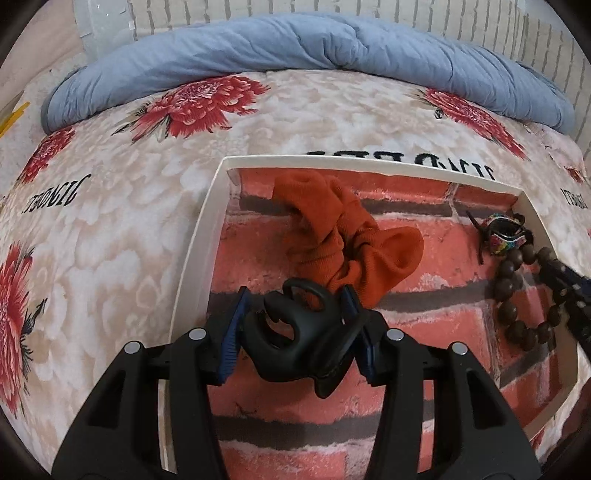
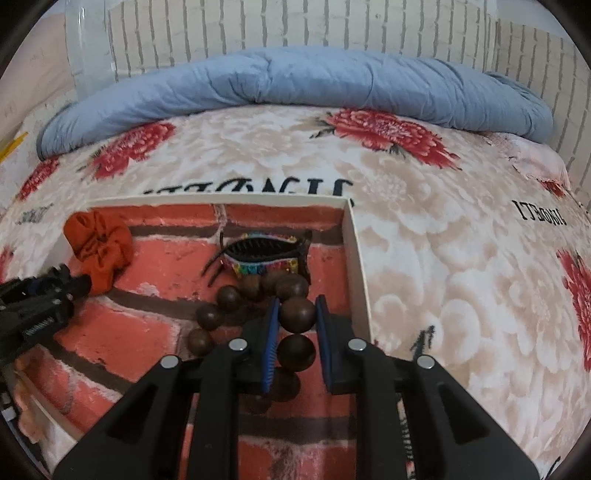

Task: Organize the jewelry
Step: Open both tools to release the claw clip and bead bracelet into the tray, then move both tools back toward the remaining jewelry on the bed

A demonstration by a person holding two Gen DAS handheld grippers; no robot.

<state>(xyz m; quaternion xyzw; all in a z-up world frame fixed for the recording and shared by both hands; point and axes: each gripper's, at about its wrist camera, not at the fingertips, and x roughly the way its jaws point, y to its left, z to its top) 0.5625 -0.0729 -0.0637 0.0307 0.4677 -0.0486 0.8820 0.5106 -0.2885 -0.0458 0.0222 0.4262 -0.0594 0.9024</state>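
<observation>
A shallow white-walled tray with a red brick-pattern floor lies on the bed; it also shows in the right wrist view. My left gripper is shut on a black claw hair clip, held over the tray's left part. An orange scrunchie lies just beyond it. My right gripper is shut on a brown wooden bead bracelet near the tray's right wall; its other beads rest on the tray floor. A colourful patterned hair claw lies behind the bracelet.
The tray sits on a floral blanket with red flowers and black lettering. A rolled blue quilt lies along the back, against a white brick-pattern wall. The left gripper shows at the left edge of the right wrist view.
</observation>
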